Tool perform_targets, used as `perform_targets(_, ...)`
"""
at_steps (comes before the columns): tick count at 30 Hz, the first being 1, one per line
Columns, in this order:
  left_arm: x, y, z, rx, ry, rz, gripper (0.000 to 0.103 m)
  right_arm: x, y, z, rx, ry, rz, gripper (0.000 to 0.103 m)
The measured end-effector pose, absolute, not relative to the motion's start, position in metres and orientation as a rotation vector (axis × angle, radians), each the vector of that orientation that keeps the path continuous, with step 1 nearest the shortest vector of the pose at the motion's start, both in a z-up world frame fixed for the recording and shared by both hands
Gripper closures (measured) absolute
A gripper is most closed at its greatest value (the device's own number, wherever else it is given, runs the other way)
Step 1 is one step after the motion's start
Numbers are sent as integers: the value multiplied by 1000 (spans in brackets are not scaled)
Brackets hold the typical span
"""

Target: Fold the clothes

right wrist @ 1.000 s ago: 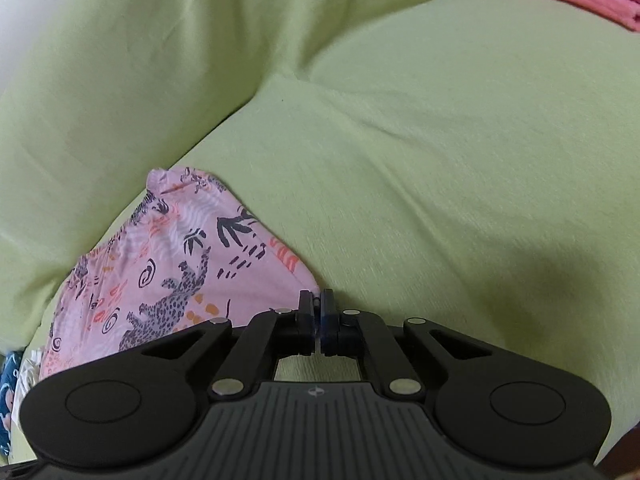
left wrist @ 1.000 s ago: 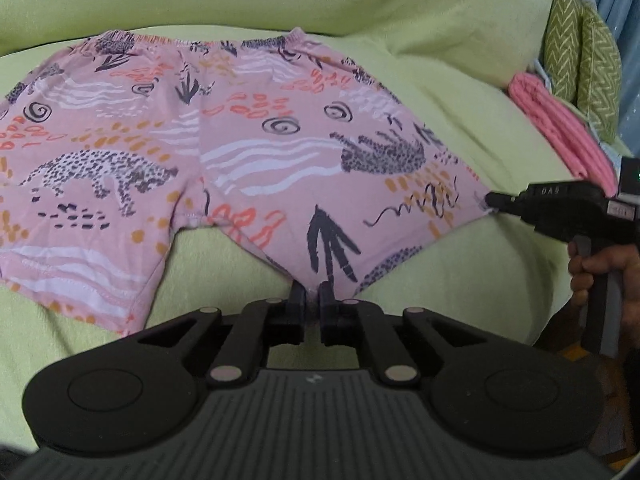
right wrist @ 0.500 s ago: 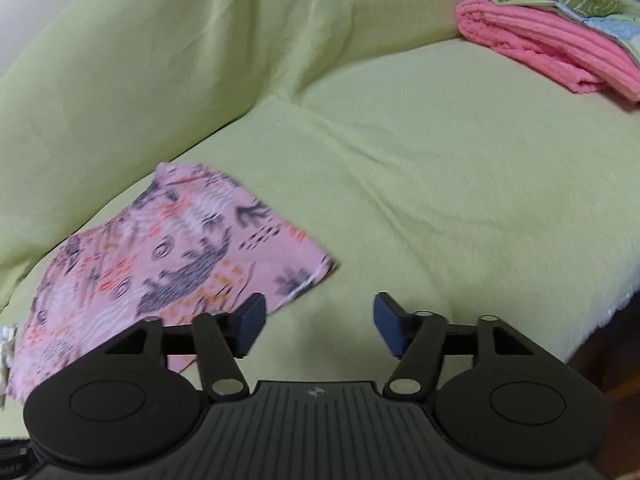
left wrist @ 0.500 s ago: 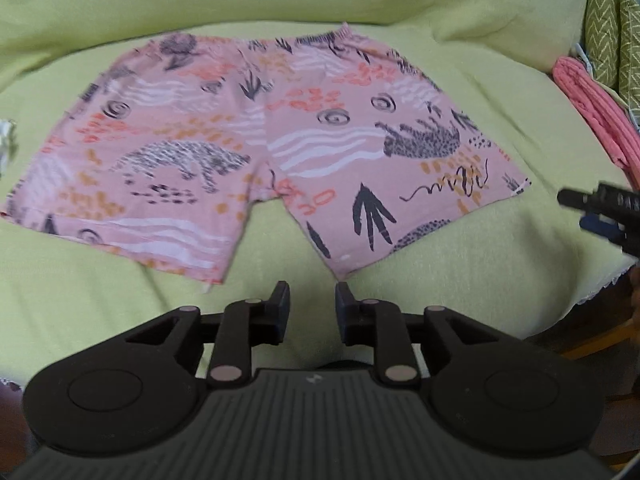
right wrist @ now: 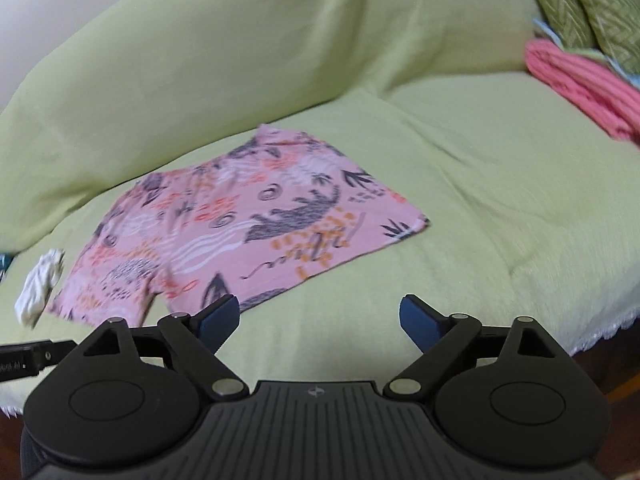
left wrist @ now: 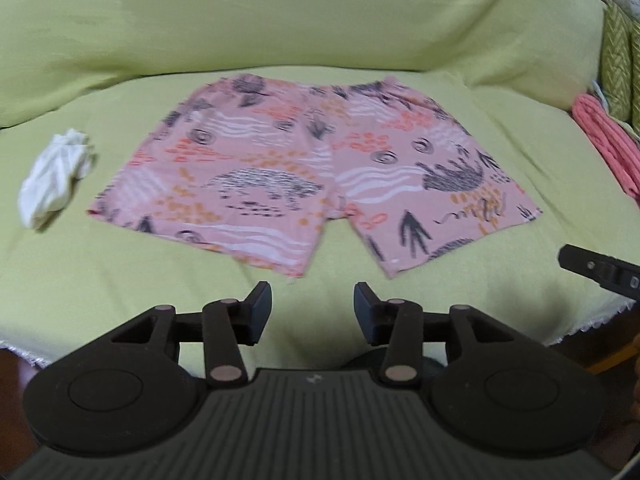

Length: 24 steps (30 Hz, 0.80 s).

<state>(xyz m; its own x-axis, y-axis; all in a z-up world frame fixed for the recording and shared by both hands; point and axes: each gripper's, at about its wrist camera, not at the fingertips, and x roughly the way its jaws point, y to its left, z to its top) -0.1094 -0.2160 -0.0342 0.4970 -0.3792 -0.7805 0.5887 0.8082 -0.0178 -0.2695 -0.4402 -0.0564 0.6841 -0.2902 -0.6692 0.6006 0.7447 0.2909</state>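
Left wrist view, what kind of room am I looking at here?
Probably a living room at home: the patterned pink shorts lie flat on a sofa under a lime-green cover, with green patterned cushions at one end.

The left gripper (left wrist: 309, 304) is held low and level, its two black fingers spread apart with nothing between them. The right gripper (right wrist: 319, 316) is likewise spread wide, its blue pads (right wrist: 418, 320) facing each other across an empty gap. In the left wrist view, the right gripper's black tip (left wrist: 592, 270) shows at the right edge, apart from the left one.
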Motion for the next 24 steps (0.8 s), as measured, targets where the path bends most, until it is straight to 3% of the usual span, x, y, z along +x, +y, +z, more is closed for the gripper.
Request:
perform_targets(16, -140, -134, 11, 214, 723, -531, 44, -281, -359, -5, 366, 561, -419, 6)
perform_targets(24, -147, -118, 24, 204, 686, -544, 43, -293, -332, 13, 316, 524, -408, 5)
